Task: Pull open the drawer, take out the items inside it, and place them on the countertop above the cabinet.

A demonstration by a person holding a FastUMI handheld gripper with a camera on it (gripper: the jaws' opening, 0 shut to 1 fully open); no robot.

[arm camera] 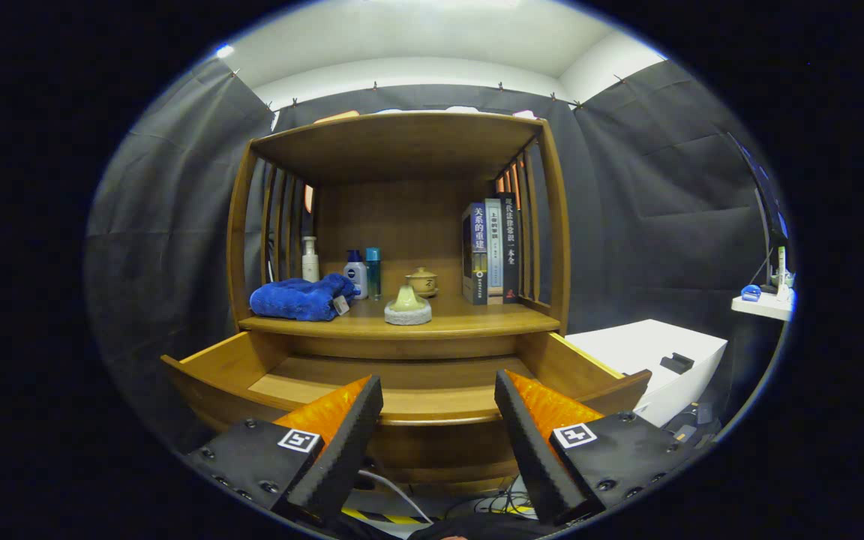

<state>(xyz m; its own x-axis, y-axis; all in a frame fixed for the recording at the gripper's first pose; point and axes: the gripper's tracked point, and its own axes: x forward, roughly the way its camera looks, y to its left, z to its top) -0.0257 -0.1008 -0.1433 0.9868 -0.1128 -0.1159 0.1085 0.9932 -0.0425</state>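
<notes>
A wooden cabinet stands ahead with its drawer [402, 390] pulled out toward me; the part of the drawer floor that shows is bare. My gripper [438, 401] is open, held just in front of the drawer's front rail with nothing between the fingers. On the countertop [462, 321] above the drawer lie a folded blue towel [301, 298] on the left and a small green cone-shaped object on a round grey base [408, 307] in the middle. Both sit beyond the fingers.
At the back of the countertop stand a white pump bottle [310, 260], two small bottles [363, 274], a small lidded pot [423, 281] and upright books [492, 251] at right. A white box [657, 360] sits right of the cabinet. Cables [402, 495] run on the floor below.
</notes>
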